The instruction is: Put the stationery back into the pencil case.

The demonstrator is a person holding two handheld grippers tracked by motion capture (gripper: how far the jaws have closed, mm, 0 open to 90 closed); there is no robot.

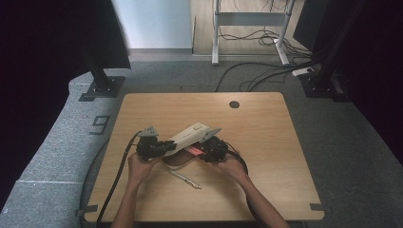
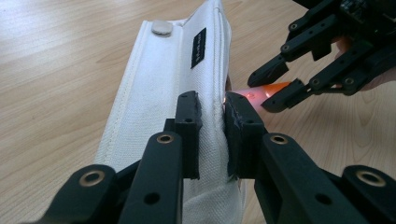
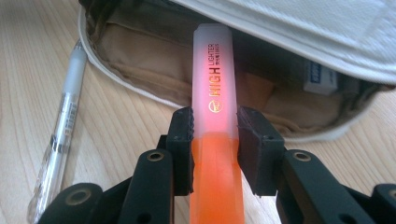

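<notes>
We judge the job to be packing a white canvas pencil case with a tan lining (image 3: pixel 154 51), and it looks about midway. Our left gripper (image 2: pixel 212 135) has its jaws pinched on the case's white flap (image 2: pixel 159 93), holding it lifted so the mouth gapes. Our right gripper (image 3: pixel 215 149) is clamped on an orange highlighter with a translucent cap (image 3: pixel 215 70), cap pointed at the opening and just at its lip. Inside, toward the right, a small white eraser-like block (image 3: pixel 320 79) already sits in a pocket. A clear-barrelled pen (image 3: pixel 65 121) lies on the wooden table (image 1: pixel 266 142) just near of the case, so we take it as left to pack, along with closing the flap on its metal snap (image 2: pixel 162 28).

The case sits near the table's near-left middle. The far and right parts of the tabletop are bare, giving room to swing. The mouth is shallow under the flap, so the highlighter probably needs a low, flat entry.
</notes>
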